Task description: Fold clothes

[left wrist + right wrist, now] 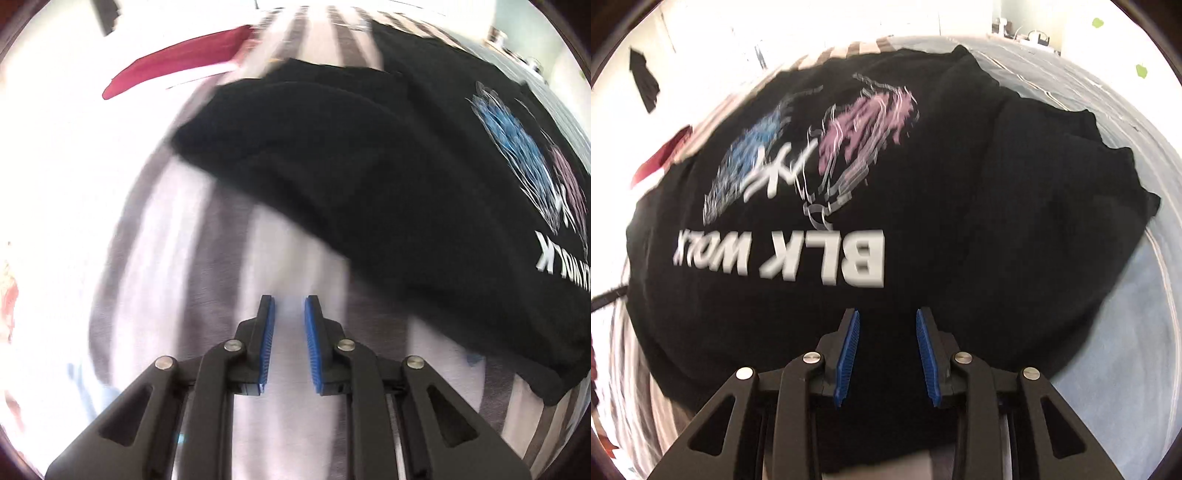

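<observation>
Far left, a red cloth (173,62) lies at the edge of a striped sheet (177,258), grey and white, spread over what looks like a bed. The left gripper (289,301) hovers over bare sheet, its blue-padded jaws slightly parted with nothing between them. Just right of it lies the black shirt (369,177), spread flat with its print up, one sleeve folded in toward the body. In the right view the shirt (960,221) fills the middle, showing upside-down white lettering and a blue and pink graphic. The right gripper (887,314) hangs above the shirt's near edge, jaws parted and empty. Farther right is a pale blue sheet (1126,295). The shirt looks soft, light and limp; it would likely sag and crease when lifted, so pinching its near hem at both corners seems the best hold.
</observation>
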